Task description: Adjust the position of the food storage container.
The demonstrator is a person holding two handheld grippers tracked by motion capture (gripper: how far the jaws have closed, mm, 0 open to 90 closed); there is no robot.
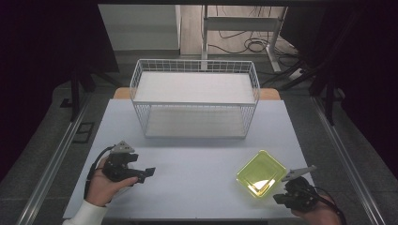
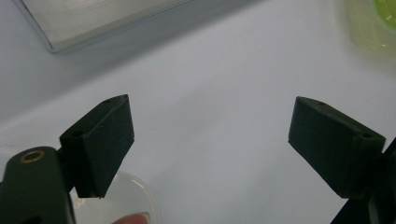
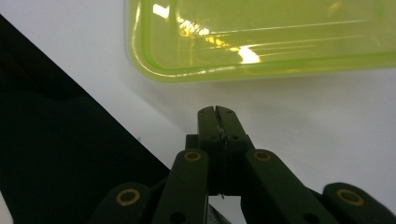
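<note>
Translucent yellow-green container (image 1: 261,174) at lower right of the high view, on a pale grey-blue table (image 1: 197,173). White wire-grid basket (image 1: 195,98) at upper centre. Black grippers, left (image 1: 146,173) and right (image 1: 278,198), brass-coloured rivets.

A lab-style recording station, not a home or a shop.

The pale grey table (image 1: 197,164) stands alone on a grey carpeted floor, and everything else reads from it. To either side of the table, metal rails (image 1: 51,164) run along the floor. Beyond its far edge, past the white wire rack (image 1: 195,98) set on it, stand the white legs of a bench frame (image 1: 244,28) with loose black cables (image 1: 248,44) coiled on the floor beneath. Dark curtains or panels (image 1: 47,56) close in the space left and right of the table. The tabletop carries little besides the rack, laid out like a test setup.
</note>
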